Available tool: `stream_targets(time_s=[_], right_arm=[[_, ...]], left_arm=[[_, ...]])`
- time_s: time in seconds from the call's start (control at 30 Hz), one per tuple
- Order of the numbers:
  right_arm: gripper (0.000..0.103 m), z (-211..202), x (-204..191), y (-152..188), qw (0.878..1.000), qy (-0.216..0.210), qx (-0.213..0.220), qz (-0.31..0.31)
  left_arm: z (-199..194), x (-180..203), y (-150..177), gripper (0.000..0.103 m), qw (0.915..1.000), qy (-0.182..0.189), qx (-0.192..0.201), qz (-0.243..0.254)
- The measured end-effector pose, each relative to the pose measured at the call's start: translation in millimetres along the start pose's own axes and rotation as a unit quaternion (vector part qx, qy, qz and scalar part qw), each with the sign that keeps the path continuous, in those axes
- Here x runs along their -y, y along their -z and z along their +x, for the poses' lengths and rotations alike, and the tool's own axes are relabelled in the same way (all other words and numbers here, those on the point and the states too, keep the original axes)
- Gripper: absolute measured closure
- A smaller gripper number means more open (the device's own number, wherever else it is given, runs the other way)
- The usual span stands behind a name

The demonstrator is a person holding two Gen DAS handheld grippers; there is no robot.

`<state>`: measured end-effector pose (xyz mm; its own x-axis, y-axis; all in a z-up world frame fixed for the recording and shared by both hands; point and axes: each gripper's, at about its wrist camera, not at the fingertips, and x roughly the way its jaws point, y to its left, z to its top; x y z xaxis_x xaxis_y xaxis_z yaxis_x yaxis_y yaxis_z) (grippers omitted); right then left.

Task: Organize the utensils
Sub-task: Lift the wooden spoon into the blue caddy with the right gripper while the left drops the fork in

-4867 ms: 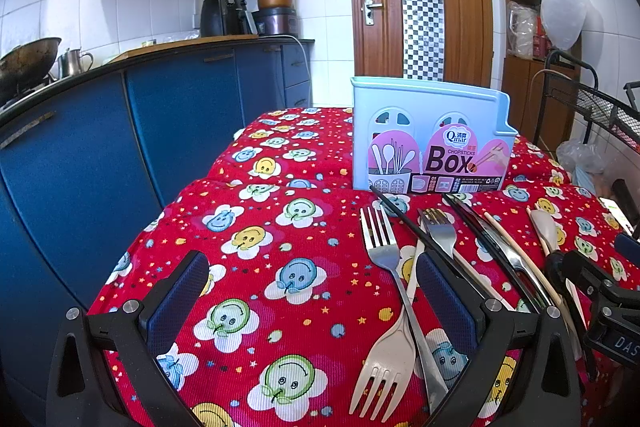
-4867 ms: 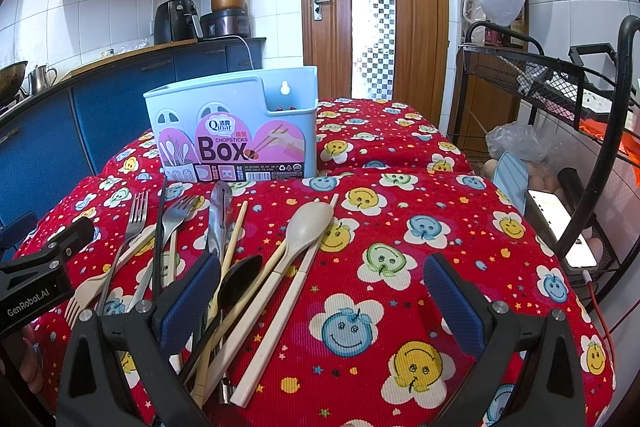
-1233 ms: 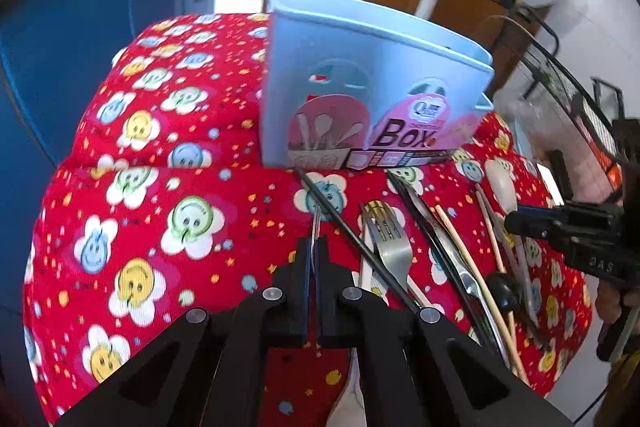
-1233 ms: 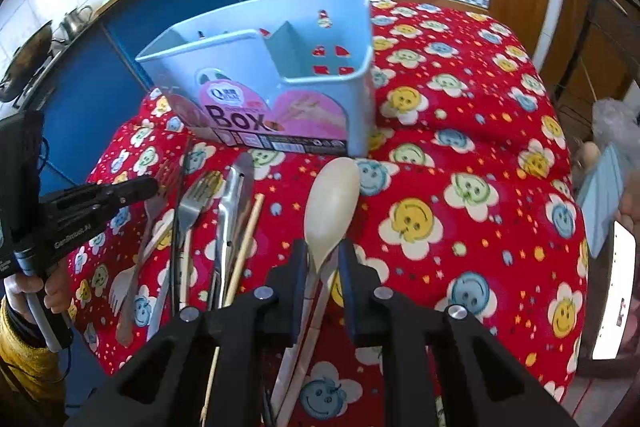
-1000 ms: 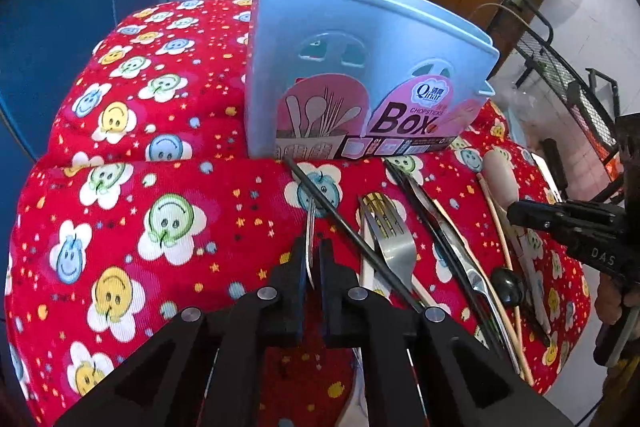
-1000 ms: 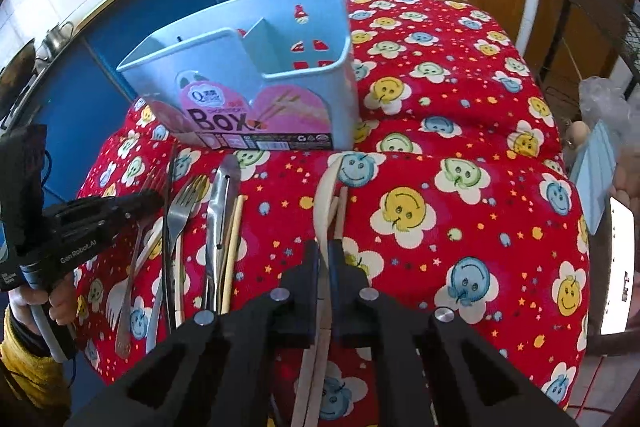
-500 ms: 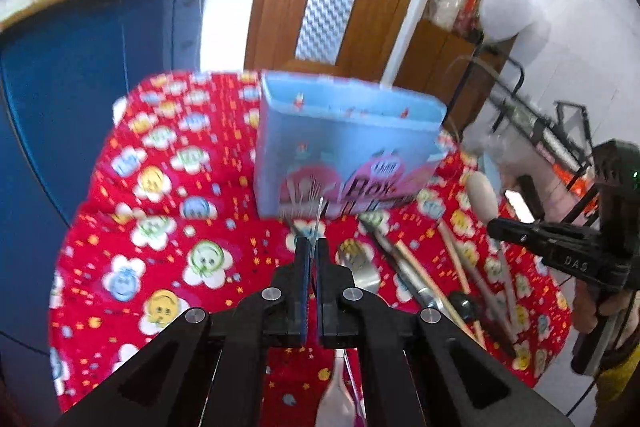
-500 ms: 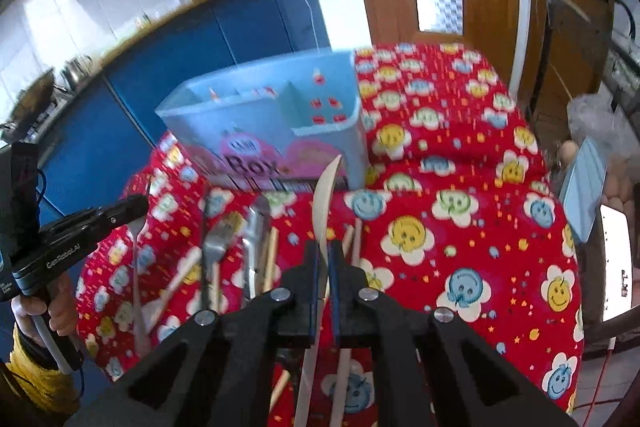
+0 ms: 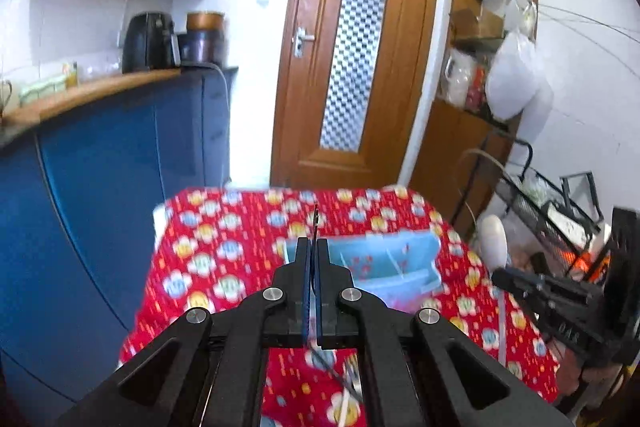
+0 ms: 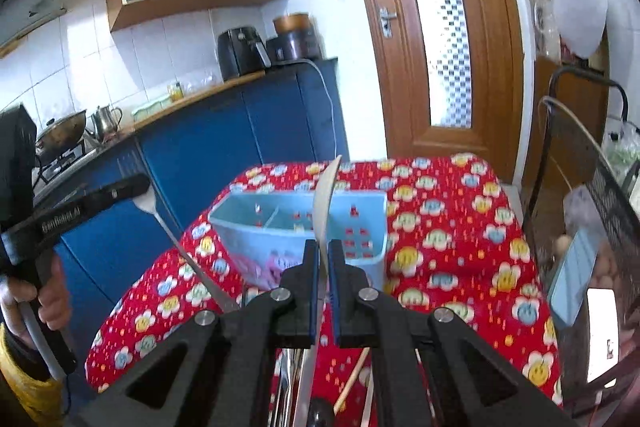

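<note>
The light-blue utensil box (image 10: 296, 227) stands on the worktop (image 10: 452, 267) with its red smiley cloth, blue cabinets (image 10: 240, 147) left of it and a black wire rack (image 10: 600, 195) right of it; its compartments look empty; the left gripper (image 9: 313, 255) is clamped on a metal fork (image 10: 188, 255), the right gripper (image 10: 324, 259) on a cream spoon (image 10: 326, 199), both raised in front of the box; more utensils (image 10: 352, 383) lie nearer than the box

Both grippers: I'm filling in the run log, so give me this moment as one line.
left gripper: shut on fork | right gripper: shut on spoon | both raised above utensil box, nothing inserted yet
</note>
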<state>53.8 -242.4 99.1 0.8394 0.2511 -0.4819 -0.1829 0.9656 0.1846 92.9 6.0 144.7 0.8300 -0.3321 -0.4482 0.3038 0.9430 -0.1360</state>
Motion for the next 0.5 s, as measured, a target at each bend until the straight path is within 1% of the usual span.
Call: stream_targets(time_s=[0.13, 0.27, 0.37, 0.5], right_arm=[[0.097, 4.5, 0.6, -12.3, 1.000, 0.002, 0.020, -0.001], [0.097, 8.7, 0.8, -25.2, 0.999, 0.009, 0.041, -0.006], [0.097, 16.7, 0.2, -36.1, 0.998, 0.019, 0.066, -0.013], [0.097, 30.3, -2.6, -46.2, 0.994, 0.037, 0.099, -0.027]], left_arm=[[-8.2, 2.9, -32.3, 0.102, 0.9992, -0.018, 0.032, 0.013], [-12.0, 5.2, -61.3, 0.102, 0.9962, -0.047, 0.065, 0.033], [-3.5, 7.9, -70.5, 0.102, 0.9943, -0.062, 0.073, 0.047], [16.4, 10.0, -68.9, 0.102, 0.9935, -0.071, 0.065, 0.062]])
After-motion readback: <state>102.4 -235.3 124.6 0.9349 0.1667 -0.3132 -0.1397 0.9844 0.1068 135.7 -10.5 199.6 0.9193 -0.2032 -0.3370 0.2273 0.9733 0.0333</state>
